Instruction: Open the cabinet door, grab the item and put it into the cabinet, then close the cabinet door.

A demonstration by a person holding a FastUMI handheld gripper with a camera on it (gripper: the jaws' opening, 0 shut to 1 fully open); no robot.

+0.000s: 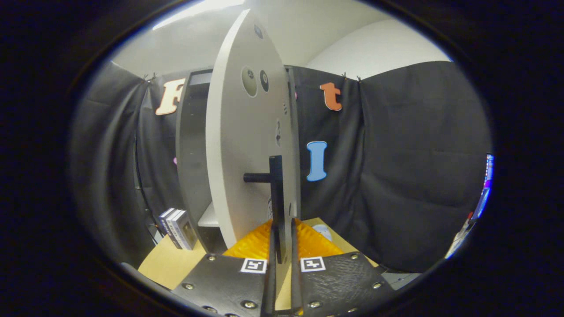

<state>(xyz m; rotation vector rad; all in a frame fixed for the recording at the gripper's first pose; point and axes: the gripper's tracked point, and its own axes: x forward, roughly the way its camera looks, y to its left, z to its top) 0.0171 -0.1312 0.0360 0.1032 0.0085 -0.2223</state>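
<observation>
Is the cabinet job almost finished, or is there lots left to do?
Just started. The cabinet door is swung partly open, and the gripper has its fingers closed on the door's black handle. The boxed item sits on the table beside the cabinet. It has yet to be picked up, put inside, and the door closed.

My gripper (282, 246) is closing its fingers around the black bar handle (276, 198) of the white cabinet door (246, 145), which is standing edge-on just ahead and blocking the straight path. Left of it, the dark cabinet opening (196, 145) with its white shelf (209, 218) is lying open. A small stack of grey boxes (178, 228) is crowding the wooden tabletop (172, 259) beside the cabinet.
</observation>
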